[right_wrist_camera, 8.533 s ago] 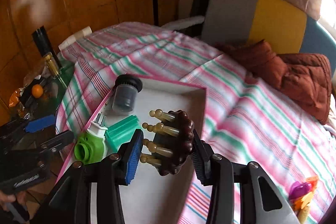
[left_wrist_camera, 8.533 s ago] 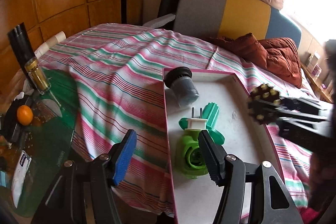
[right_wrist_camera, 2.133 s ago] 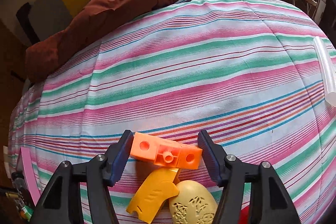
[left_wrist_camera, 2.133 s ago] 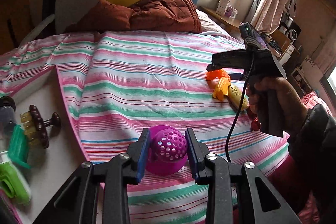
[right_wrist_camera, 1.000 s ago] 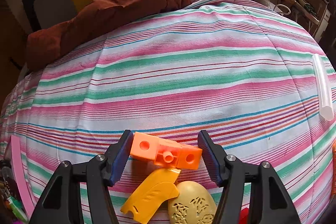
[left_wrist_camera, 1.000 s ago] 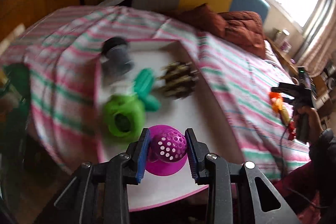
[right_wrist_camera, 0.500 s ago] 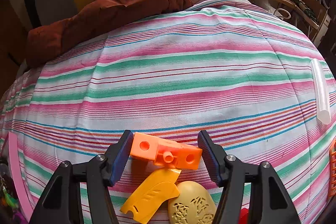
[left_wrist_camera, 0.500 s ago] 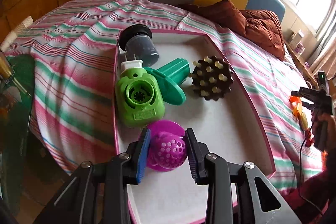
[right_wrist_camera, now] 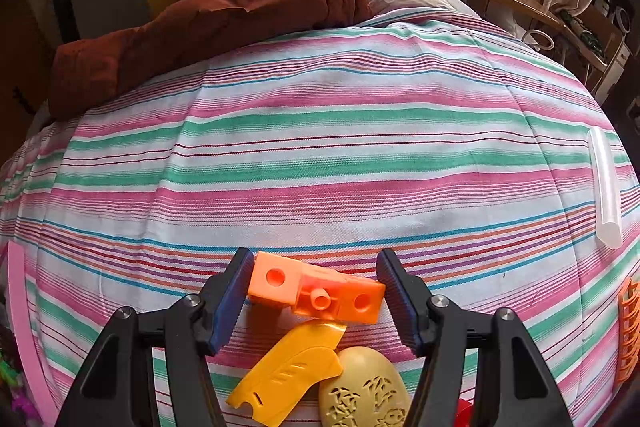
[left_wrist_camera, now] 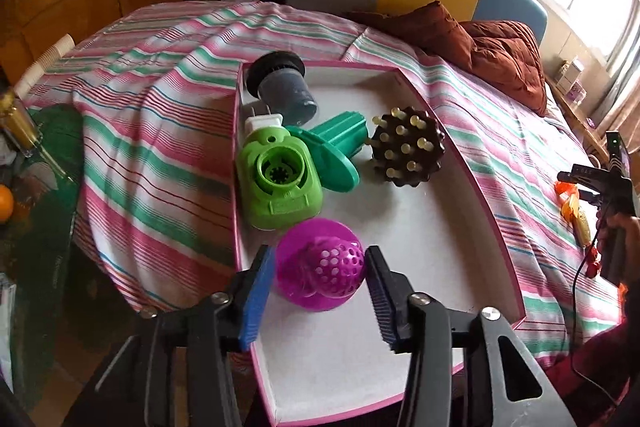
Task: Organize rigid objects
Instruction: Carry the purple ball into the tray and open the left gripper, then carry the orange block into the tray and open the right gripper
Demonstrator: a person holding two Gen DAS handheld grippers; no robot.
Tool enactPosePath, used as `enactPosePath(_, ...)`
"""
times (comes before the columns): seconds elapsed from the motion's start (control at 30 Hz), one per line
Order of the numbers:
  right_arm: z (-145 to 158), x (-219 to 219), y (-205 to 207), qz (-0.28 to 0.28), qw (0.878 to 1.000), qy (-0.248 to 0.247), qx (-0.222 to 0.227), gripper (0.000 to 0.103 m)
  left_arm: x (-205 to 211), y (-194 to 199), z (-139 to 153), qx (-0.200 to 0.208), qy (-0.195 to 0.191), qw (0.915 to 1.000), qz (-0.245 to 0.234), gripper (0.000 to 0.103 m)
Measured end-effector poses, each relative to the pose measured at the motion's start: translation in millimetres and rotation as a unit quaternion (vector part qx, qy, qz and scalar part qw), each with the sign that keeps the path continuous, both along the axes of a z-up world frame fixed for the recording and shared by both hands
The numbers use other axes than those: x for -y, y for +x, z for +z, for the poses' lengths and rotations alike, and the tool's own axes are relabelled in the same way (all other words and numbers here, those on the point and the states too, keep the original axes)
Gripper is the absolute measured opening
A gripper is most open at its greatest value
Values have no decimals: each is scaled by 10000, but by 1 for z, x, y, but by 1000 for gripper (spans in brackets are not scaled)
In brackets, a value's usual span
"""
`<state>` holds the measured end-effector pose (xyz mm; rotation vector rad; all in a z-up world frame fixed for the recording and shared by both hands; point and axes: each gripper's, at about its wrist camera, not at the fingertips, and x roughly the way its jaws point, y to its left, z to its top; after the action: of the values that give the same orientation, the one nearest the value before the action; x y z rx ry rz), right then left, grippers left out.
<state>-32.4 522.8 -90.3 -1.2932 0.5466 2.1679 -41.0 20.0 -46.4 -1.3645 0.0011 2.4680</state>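
My left gripper (left_wrist_camera: 318, 281) is open around a purple perforated strainer (left_wrist_camera: 320, 269) that lies in the pink-rimmed white tray (left_wrist_camera: 460, 251); its pads stand just off the strainer's sides. The tray also holds a light green plug-in gadget (left_wrist_camera: 278, 183), a teal holder (left_wrist_camera: 334, 151), a brown pin brush (left_wrist_camera: 408, 151) and a dark grey cup (left_wrist_camera: 284, 91). My right gripper (right_wrist_camera: 316, 291) is shut on an orange block piece (right_wrist_camera: 316, 293) over the striped bedspread, above a yellow plastic piece (right_wrist_camera: 288, 371) and a tan oval (right_wrist_camera: 366, 395). It also shows far right in the left wrist view (left_wrist_camera: 592, 183).
A brown quilt (right_wrist_camera: 224, 3) lies at the bed's head. A clear tube (right_wrist_camera: 606, 183) and an orange ridged piece (right_wrist_camera: 628, 327) lie at the right edge. A glass side table (left_wrist_camera: 36, 163) with a bottle and an orange stands left of the bed.
My left gripper carried the purple strainer from the bedspread to the tray, set it down beside the green gadget, and its jaws have opened. The right gripper stays shut on the orange block.
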Motion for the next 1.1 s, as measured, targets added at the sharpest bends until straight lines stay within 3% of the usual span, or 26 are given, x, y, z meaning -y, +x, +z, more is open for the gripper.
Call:
enactPosePath(0.33, 2, 1, 0, -14, 9999, 117, 1, 64, -3, 4, 24, -398, -108, 9991, 34, 54)
enactPosePath(0.57, 18, 4, 3, -44, 9992, 295, -263, 64, -8, 7, 33, -567, -173, 9982, -13, 55)
enactPosePath(1.1, 44, 49, -5, 926, 9910, 295, -915, 64, -10, 10, 37, -702, -349, 9969, 20, 55)
